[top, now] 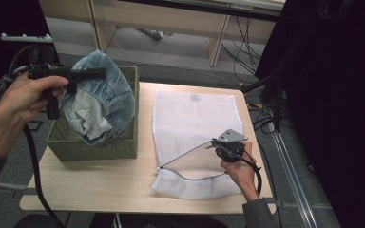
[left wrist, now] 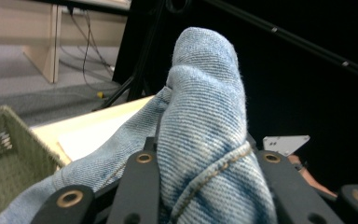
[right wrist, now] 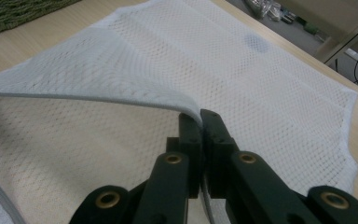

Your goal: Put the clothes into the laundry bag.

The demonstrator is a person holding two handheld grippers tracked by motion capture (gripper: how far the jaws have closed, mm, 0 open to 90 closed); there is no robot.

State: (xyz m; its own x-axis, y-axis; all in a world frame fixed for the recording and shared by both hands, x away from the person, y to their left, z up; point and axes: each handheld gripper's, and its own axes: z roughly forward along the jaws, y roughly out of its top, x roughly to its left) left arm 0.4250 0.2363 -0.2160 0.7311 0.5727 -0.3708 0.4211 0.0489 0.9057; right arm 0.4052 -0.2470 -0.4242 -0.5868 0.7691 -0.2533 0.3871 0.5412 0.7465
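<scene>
A pale blue denim garment [top: 111, 88] rises out of a green woven basket [top: 95, 147] at the table's left. My left gripper [top: 95, 72] is held level above the basket, shut on a bunched fold of the denim garment [left wrist: 205, 93], which hides the fingertips of the left gripper [left wrist: 205, 156]. A white mesh laundry bag [top: 195, 111] lies flat on the right half of the table. My right gripper [top: 217, 142] is shut on the bag's upper opening edge and holds it lifted. In the right gripper view, the right gripper [right wrist: 200, 116] pinches the hem of the mesh bag [right wrist: 242, 79].
The light wooden table [top: 100, 185] has bare surface in front of the basket. The basket's wall [left wrist: 4, 158] stands close to the left gripper. A black curtain and stand poles [top: 275, 95] flank the right side. Cables lie on the floor behind.
</scene>
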